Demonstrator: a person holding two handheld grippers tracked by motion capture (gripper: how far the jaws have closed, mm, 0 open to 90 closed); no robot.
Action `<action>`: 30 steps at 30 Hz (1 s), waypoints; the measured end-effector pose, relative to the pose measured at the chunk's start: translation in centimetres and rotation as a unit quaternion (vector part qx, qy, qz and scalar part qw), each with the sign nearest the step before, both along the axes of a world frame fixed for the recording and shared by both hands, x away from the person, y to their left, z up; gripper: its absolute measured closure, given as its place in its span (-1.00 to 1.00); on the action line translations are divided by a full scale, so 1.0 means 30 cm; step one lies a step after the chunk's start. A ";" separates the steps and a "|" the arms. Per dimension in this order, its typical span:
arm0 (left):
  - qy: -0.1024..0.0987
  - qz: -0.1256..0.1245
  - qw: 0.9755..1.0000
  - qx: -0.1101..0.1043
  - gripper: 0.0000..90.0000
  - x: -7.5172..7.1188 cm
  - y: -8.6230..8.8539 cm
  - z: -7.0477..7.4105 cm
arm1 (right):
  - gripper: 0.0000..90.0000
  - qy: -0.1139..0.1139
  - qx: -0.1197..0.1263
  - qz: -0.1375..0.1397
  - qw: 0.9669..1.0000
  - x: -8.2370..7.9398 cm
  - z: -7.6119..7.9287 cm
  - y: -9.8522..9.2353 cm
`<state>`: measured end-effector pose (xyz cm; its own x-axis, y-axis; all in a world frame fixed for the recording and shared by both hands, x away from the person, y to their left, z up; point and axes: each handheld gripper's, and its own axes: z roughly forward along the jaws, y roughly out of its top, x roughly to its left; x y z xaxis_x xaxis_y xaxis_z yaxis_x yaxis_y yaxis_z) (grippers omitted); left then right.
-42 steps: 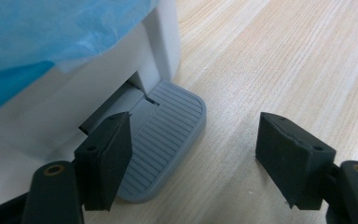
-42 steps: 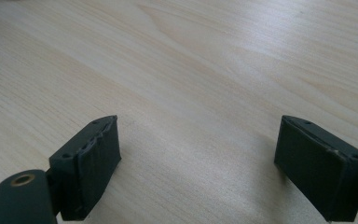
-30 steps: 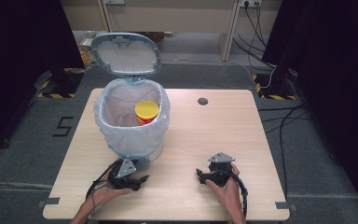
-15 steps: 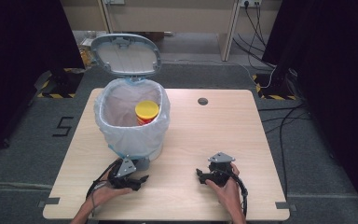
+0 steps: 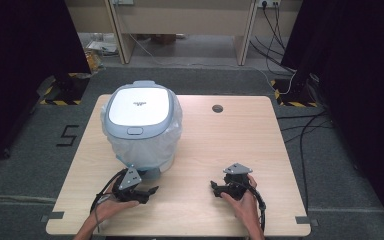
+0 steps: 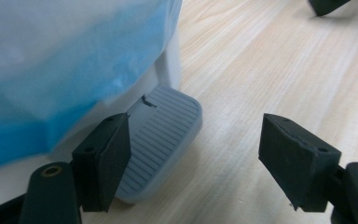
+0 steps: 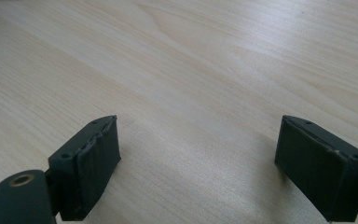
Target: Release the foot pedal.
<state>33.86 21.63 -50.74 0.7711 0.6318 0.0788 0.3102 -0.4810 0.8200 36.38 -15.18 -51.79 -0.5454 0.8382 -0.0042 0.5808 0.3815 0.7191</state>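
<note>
Pale wood table (image 5: 215, 150) carries the pedal bin (image 5: 140, 127) at its left, lid (image 5: 139, 107) down over a blue liner. My left gripper (image 5: 150, 192) rests just before the bin's base and my right gripper (image 5: 215, 187) lies well apart on bare wood. In the left gripper view my jaws gape wide, the grey ribbed pedal (image 6: 161, 140) beside my left jaw. In the right gripper view my jaws stand spread over empty wood.
</note>
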 end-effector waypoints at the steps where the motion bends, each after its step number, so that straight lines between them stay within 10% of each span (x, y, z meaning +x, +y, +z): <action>1: -0.003 0.002 1.000 0.002 -0.49 -0.004 0.002 0.001 | -0.69 0.000 0.000 0.000 1.000 0.000 0.000 0.000; 30: -0.001 0.019 1.000 -0.014 -0.64 -0.063 0.136 0.065 | -0.70 0.000 0.000 0.001 1.000 0.002 0.000 -0.001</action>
<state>31.95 25.72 -48.77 0.7464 0.6626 0.0615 0.3266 -0.4453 0.8337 36.43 -15.21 -51.80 -0.5470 0.8371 -0.0053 0.5796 0.3833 0.7191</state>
